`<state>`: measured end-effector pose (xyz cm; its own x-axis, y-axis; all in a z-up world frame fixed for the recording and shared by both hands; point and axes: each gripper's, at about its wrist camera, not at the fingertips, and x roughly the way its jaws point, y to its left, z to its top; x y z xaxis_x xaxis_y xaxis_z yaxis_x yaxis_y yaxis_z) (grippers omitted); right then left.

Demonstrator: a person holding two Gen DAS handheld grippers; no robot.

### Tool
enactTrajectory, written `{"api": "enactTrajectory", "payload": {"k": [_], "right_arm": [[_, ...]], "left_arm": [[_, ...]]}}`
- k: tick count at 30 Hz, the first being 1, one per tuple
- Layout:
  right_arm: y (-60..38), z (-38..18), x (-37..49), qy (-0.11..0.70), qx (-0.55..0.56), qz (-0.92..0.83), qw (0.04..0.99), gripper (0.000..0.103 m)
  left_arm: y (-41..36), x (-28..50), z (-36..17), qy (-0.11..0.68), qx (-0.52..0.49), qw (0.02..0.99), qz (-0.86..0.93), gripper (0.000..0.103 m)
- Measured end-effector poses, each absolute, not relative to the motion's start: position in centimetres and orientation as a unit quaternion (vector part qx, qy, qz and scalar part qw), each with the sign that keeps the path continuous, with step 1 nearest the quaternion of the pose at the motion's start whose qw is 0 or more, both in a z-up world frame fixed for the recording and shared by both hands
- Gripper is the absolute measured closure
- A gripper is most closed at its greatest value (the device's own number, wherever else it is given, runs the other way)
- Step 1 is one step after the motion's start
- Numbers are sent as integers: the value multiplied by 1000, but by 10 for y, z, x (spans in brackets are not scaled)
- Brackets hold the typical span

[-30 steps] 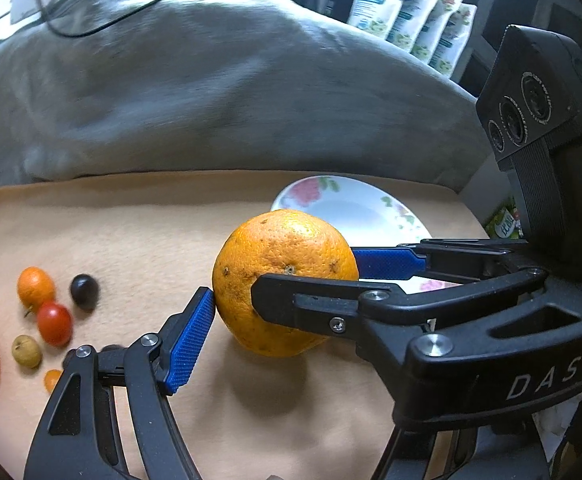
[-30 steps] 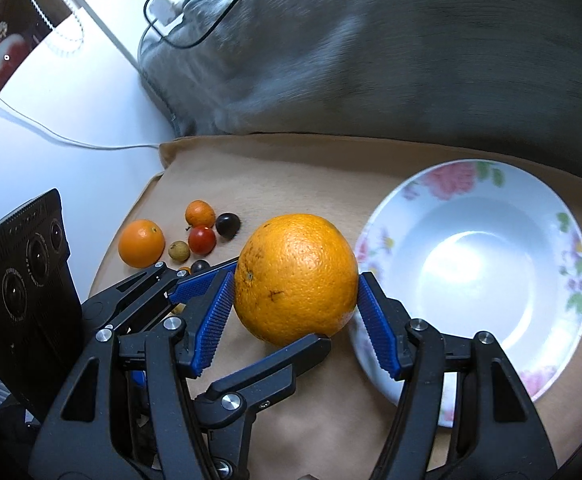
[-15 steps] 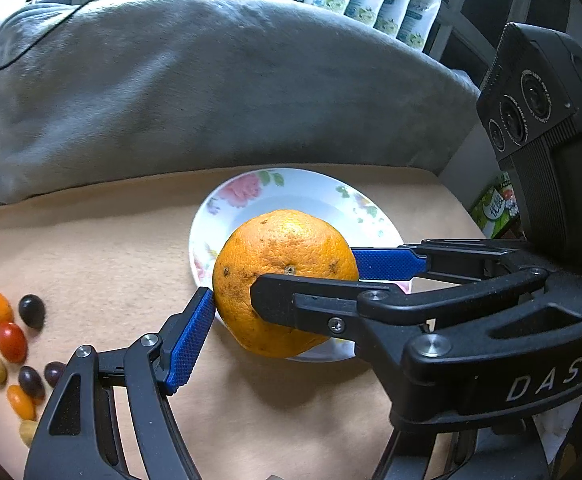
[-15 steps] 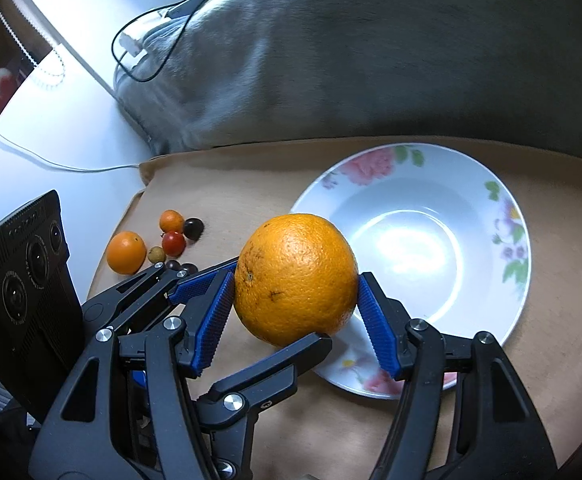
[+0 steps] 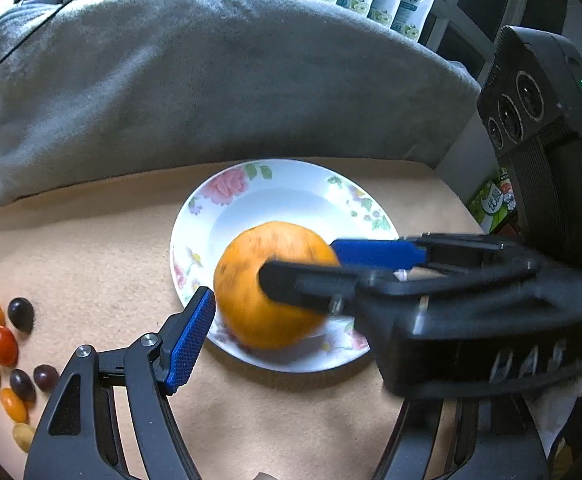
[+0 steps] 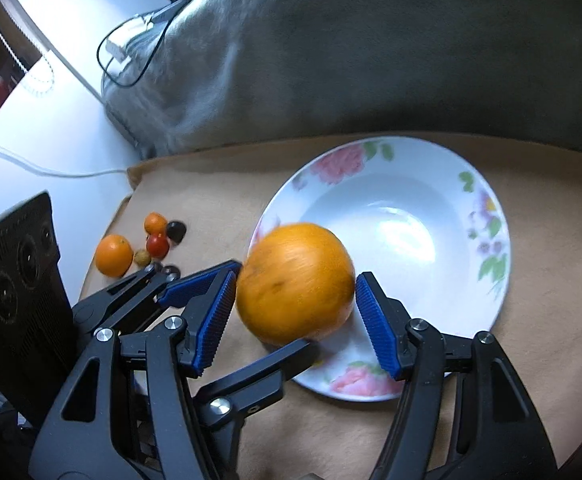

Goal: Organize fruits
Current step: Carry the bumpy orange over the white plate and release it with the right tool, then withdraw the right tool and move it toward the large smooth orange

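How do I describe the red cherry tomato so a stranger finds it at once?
Left of the white floral plate, on the tan cloth, lies a cluster of small fruits. Among orange, dark and yellowish neighbours, only the cherry tomato is red.

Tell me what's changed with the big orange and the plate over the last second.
The big orange went from over the tan cloth, beside the flowered plate, to over the plate's near edge. The right gripper has opened: gaps now show at both pads, and the blurred orange seems to be dropping free. The left gripper still flanks it. The small fruits stayed in their cluster on the cloth.
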<state>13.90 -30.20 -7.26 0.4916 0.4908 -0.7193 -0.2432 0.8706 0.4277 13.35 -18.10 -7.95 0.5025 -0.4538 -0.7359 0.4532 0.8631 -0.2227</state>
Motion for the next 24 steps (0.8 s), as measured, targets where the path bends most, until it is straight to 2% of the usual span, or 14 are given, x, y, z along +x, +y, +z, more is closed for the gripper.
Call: {"api": "enactTrajectory", "payload": {"k": [7,11,24], "right_arm": [[-308,-48,132,420,117,193,879,36],[-306,-43,123,404,97,176,892,33],[-290,-35,91,369,63,155,914,32]], "left_arm": [[-171,132,-76,425,-5,868,-256,29],[-159,128,-74,428,-12,867,-256,29],[-111,104,-62,422,-47,882,-205,29]]}}
